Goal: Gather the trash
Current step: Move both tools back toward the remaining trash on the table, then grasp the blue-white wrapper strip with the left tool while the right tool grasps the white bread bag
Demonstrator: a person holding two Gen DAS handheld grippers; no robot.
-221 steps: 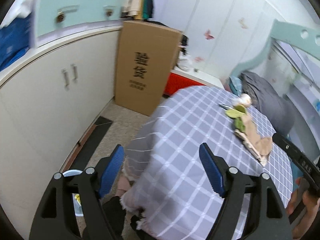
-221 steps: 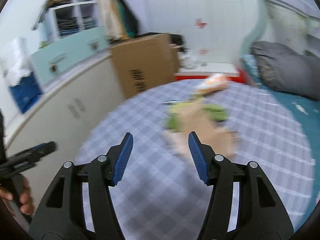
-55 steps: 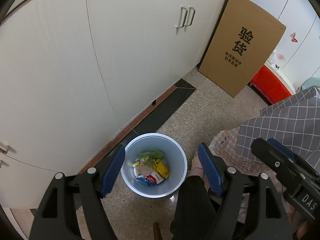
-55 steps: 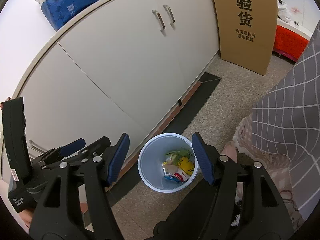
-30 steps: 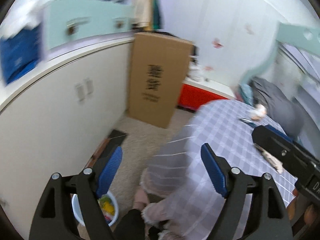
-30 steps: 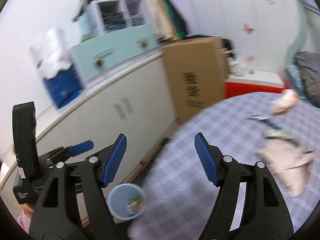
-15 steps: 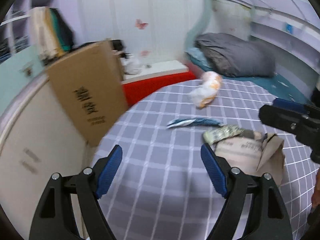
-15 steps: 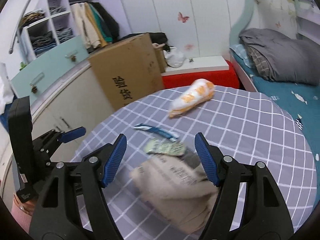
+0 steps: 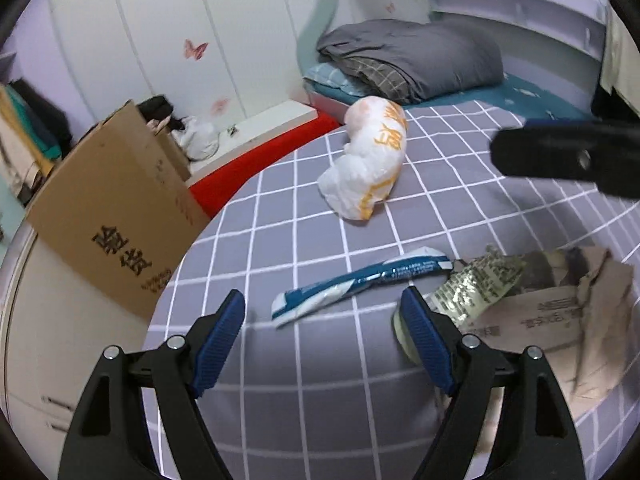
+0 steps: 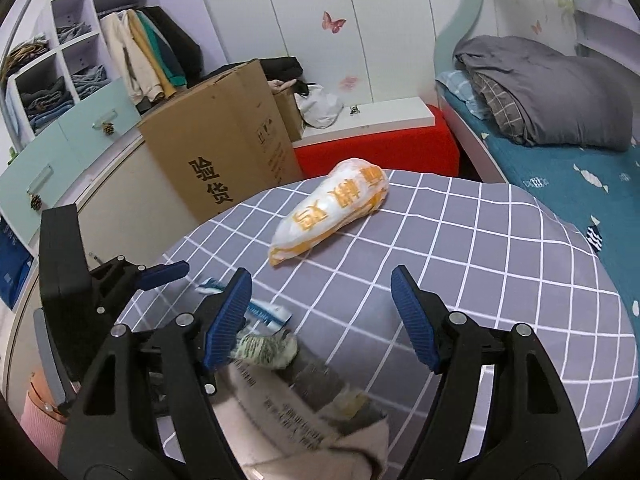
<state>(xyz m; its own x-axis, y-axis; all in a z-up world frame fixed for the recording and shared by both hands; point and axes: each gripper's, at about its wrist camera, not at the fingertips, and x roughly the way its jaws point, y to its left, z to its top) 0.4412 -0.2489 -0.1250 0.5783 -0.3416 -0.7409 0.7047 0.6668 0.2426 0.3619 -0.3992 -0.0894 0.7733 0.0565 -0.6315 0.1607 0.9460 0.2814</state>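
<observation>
Trash lies on a round table with a grey checked cloth (image 9: 320, 400). A blue and white wrapper (image 9: 360, 282) sits just past the fingertips of my left gripper (image 9: 320, 300), whose jaws are closing with nothing pressed between the pads. To its right are a crumpled green-silver wrapper (image 9: 476, 284) and a torn brown paper bag (image 9: 560, 320). A white and orange plastic bag (image 9: 368, 164) lies farther back. My right gripper (image 10: 320, 276) hangs open above the cloth (image 10: 480, 280), short of the plastic bag (image 10: 330, 212), with the brown paper (image 10: 288, 408) below it.
A tall cardboard box (image 10: 224, 160) stands on the floor beyond the table's left edge. Behind the table are a red bench (image 10: 380, 148) and a bed with a grey quilt (image 10: 548, 92). Cabinets and open shelves (image 10: 60, 140) line the left wall.
Both views have swung from the cabinets and floor to the tabletop. Both grippers have moved in over the table and now sit close above the trash.
</observation>
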